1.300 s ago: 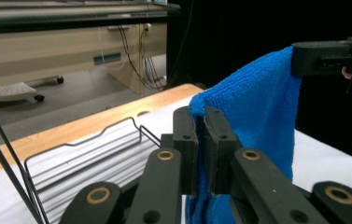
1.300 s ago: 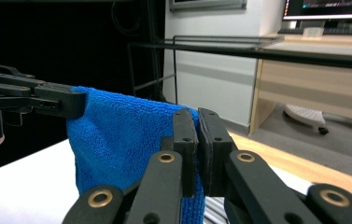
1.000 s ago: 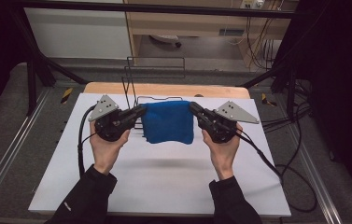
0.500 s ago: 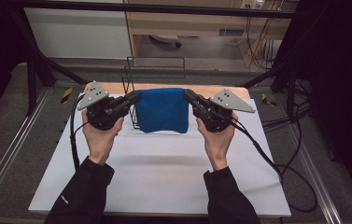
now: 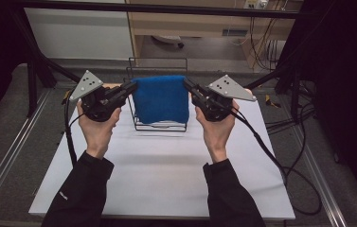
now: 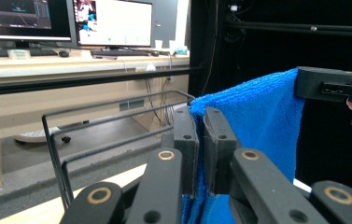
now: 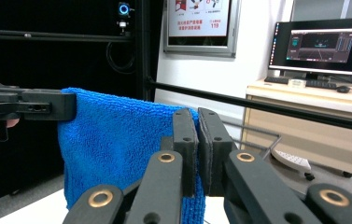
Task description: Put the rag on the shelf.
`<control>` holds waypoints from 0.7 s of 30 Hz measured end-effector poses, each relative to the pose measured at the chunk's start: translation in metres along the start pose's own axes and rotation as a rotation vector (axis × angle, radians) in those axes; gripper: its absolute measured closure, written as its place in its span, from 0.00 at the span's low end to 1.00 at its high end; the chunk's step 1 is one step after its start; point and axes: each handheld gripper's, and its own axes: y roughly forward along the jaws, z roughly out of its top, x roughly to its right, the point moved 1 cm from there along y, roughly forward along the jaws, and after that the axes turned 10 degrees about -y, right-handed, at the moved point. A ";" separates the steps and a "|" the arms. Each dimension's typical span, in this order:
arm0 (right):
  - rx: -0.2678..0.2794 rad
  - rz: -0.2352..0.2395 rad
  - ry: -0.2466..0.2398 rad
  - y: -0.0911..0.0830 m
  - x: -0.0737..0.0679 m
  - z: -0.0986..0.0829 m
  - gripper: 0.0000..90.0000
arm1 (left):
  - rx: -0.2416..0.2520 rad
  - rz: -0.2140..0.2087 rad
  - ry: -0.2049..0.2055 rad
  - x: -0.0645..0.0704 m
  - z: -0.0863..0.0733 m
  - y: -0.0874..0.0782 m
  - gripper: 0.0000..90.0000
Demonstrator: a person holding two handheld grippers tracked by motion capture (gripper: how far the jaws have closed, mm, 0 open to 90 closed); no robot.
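A blue towel (image 5: 161, 98) hangs stretched between my two grippers, lifted above a black wire rack (image 5: 159, 124) at the far middle of the white table (image 5: 166, 170). My left gripper (image 5: 132, 87) is shut on the towel's upper left corner. My right gripper (image 5: 186, 83) is shut on its upper right corner. In the left gripper view my own jaws (image 6: 200, 126) pinch the blue towel (image 6: 257, 121), and the other gripper (image 6: 332, 86) holds the far corner. The right gripper view shows its jaws (image 7: 198, 128) clamped on the blue towel (image 7: 117, 140), with the rack's wire (image 7: 262, 133) behind.
The rack's tall back frame (image 5: 157, 64) stands just beyond the towel. Cables (image 5: 271, 151) trail from the right gripper across the table's right side. A wooden desk with monitors (image 6: 94, 28) lies beyond the table.
Both grippers have carried the towel away from me and upward, from over the table's middle to above the wire rack. Both stay shut on its corners.
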 end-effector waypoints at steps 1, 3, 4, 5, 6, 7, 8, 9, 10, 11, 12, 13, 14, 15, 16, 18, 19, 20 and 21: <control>0.004 -0.001 0.000 0.001 0.000 0.002 0.97 | 0.006 0.001 0.000 0.000 0.002 0.000 0.95; 0.008 0.000 0.001 0.003 0.001 0.006 0.97 | 0.013 0.004 0.002 -0.002 0.006 0.000 0.95; 0.013 -0.001 0.002 0.004 0.001 0.008 0.97 | 0.019 0.005 0.000 -0.002 0.008 0.000 0.95; 0.020 -0.001 -0.002 0.005 0.001 0.010 0.97 | 0.021 0.007 0.004 -0.003 0.010 0.000 0.95; 0.023 -0.002 -0.005 0.006 0.001 0.012 0.97 | 0.025 0.006 0.000 -0.003 0.012 0.000 0.95; 0.026 -0.003 -0.005 0.007 0.002 0.015 0.97 | 0.033 0.006 -0.004 -0.003 0.014 0.000 0.95; 0.028 -0.006 -0.010 0.008 0.002 0.016 0.97 | 0.037 0.013 0.005 -0.004 0.016 0.000 0.95; 0.030 -0.007 -0.009 0.010 0.002 0.018 0.97 | 0.042 0.014 0.003 -0.005 0.017 0.001 0.95; 0.029 -0.008 -0.011 0.011 0.003 0.020 0.97 | 0.040 0.011 -0.001 -0.005 0.019 0.001 0.95; 0.031 -0.009 -0.010 0.012 0.003 0.021 0.97 | 0.043 0.016 0.004 -0.006 0.021 0.001 0.95; 0.032 -0.010 -0.007 0.013 0.003 0.023 0.97 | 0.048 0.015 -0.001 -0.007 0.022 0.002 0.95; 0.034 -0.011 -0.010 0.014 0.004 0.024 0.97 | 0.048 0.010 -0.010 -0.008 0.023 0.003 0.95; 0.035 -0.012 -0.011 0.015 0.004 0.025 0.97 | 0.051 0.008 -0.010 -0.009 0.025 0.003 0.95; 0.039 -0.014 -0.015 0.016 0.005 0.027 0.97 | 0.056 0.008 -0.015 -0.009 0.026 0.004 0.95; 0.039 -0.016 -0.017 0.018 0.005 0.028 0.97 | 0.061 0.007 -0.015 -0.010 0.028 0.004 0.95; 0.042 -0.018 -0.019 0.020 0.006 0.031 0.97 | 0.066 0.007 -0.010 -0.011 0.031 0.005 0.95; 0.043 -0.020 -0.020 0.022 0.007 0.032 0.97 | 0.066 0.008 -0.004 -0.012 0.033 0.005 0.95; 0.044 -0.022 -0.014 0.023 0.008 0.033 0.97 | 0.074 0.007 -0.008 -0.012 0.035 0.006 0.95; 0.046 -0.023 -0.015 0.024 0.009 0.035 0.97 | 0.076 0.007 -0.004 -0.012 0.037 0.006 0.95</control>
